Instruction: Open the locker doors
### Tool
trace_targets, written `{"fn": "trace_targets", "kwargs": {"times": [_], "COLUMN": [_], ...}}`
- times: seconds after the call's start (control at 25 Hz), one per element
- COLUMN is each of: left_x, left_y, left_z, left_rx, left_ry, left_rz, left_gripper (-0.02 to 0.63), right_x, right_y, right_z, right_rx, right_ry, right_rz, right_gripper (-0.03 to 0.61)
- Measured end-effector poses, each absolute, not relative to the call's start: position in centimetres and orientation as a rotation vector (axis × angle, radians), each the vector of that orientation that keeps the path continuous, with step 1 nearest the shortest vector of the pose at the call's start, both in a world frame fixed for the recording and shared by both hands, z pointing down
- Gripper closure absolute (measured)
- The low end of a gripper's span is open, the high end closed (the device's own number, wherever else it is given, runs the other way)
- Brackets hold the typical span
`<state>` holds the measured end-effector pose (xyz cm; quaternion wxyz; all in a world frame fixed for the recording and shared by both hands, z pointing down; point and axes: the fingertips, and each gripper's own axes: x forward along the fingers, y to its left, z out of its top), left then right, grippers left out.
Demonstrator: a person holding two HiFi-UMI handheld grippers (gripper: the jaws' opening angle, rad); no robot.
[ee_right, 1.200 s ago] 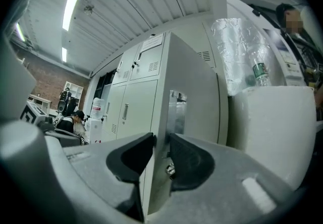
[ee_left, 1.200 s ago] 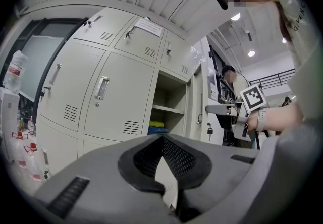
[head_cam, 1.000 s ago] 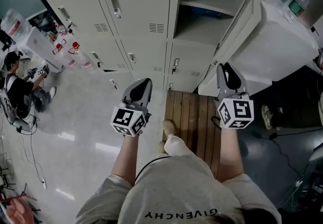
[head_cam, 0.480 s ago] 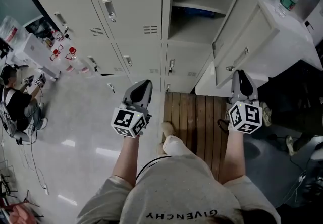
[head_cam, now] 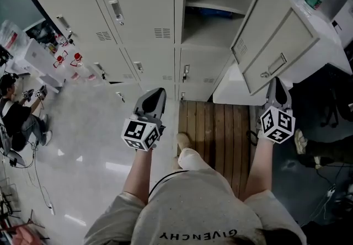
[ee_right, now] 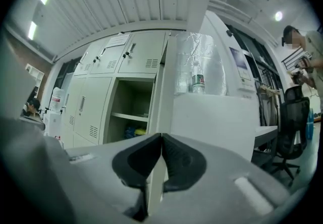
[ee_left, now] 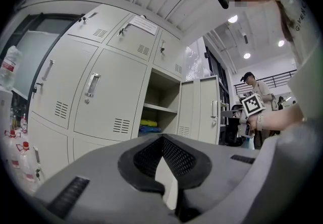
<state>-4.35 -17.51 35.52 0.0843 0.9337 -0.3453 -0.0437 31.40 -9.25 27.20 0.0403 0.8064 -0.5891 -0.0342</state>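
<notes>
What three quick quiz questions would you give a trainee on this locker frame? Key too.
1. True or false: the open door stands right of its compartment.
2. The bottle stands on: A) the floor B) the white cabinet C) a shelf.
3. What is the platform before that compartment made of?
Key: 1 true; 2 B; 3 wooden slats.
</notes>
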Motion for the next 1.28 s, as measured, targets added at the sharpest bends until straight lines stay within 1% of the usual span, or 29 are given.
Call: {"fn": "trace_targets", "kwargs": {"times": [0.24, 0.48, 0.88, 1.28], "left_x": [-4.0, -3.7, -3.6, -1.6], "left_y": [-18.0, -19.0, -22.5, -28.3], "left_z": [36.1, 37.6, 41.7, 49.4], "left_rx": [2.775, 2.749, 2.703, 2.659], "left_ry": [-1.032, -1.038, -1.067, -1.042], "left_rz": [-0.116, -0.092, -0.025, 0.046], "left_gripper": [0.615, 0.615, 0.615, 0.615], "right_x": [32.5, 29.4, 22.6, 16.4], "right_y": [-8.9, -10.4, -16.8, -25.1], "right_z": [26.9, 28.8, 38.0, 50.3], "right_rx": [2.506, 2.413, 2.183, 1.911], "right_ry": [-1.716, -1.818, -2.121, -2.333], "right_rz": [-0.154, -0.157, 0.081, 0.342], "right_gripper": [0.577, 0.577, 0.577, 0.572]}}
